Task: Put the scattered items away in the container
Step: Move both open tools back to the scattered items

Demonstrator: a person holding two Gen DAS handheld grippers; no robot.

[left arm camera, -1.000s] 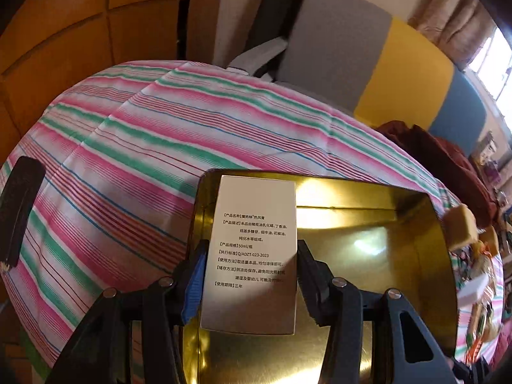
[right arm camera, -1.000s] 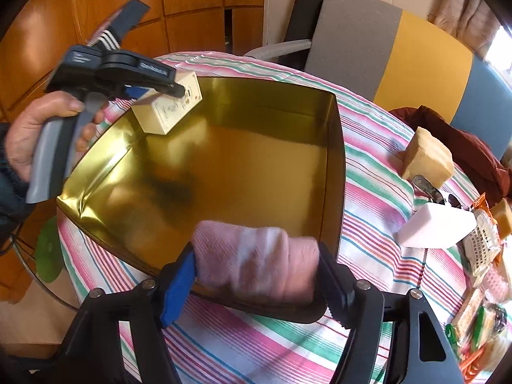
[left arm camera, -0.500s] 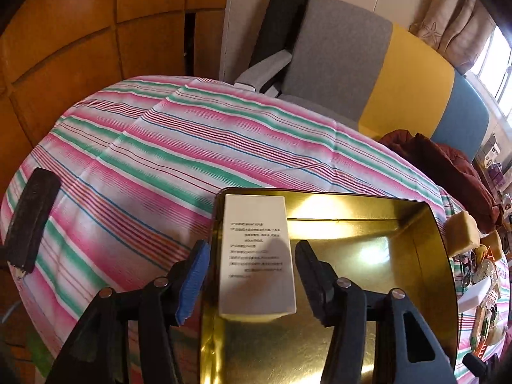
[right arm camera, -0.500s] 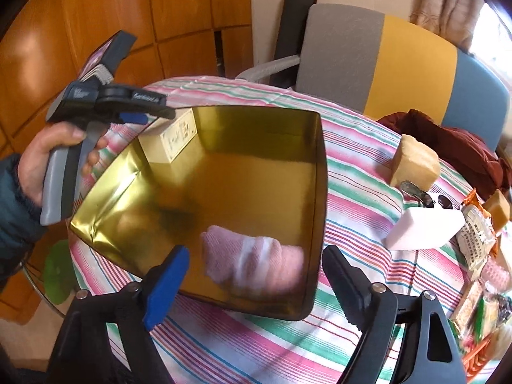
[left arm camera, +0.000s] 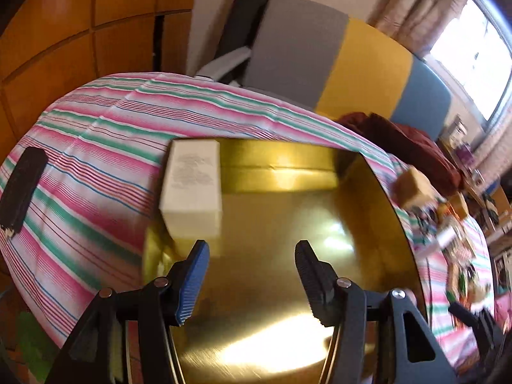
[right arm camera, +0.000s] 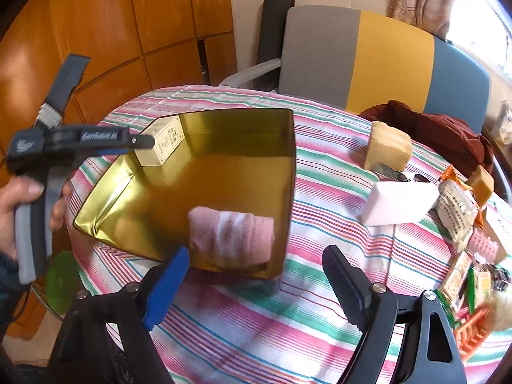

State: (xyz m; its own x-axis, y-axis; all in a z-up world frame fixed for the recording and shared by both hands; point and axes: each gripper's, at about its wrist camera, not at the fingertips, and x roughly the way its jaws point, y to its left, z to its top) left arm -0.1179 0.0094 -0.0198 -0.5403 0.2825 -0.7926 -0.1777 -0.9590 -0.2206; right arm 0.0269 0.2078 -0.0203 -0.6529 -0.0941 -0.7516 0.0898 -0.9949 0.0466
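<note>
At right of the right-wrist frame we see a tan block (right arm camera: 388, 145) and white sponge (right arm camera: 400, 203) on striped cloth (right arm camera: 256, 320). Centre frame, the glossy gold tin (right arm camera: 289, 172) holds a cream carton (right arm camera: 161, 144) and rolled pink towel (right arm camera: 231, 237). Our left gripper (left arm camera: 251, 275) and right gripper (right arm camera: 256, 284) gape, released.

Released since earlier: cream box (left arm camera: 192, 188) and pink rolled towel (right arm camera: 231, 237) inside gold tin (right arm camera: 288, 192); both grippers, left gripper (left arm camera: 251, 275) and right gripper (right arm camera: 256, 284), now spread, withdrawn.

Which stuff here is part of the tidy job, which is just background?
Job:
gold tin
cream box and pink rolled cloth, both in the tin
white block, tan block, snack packets, on the table

Background:
striped tablecloth
chair
maroon cloth
</note>
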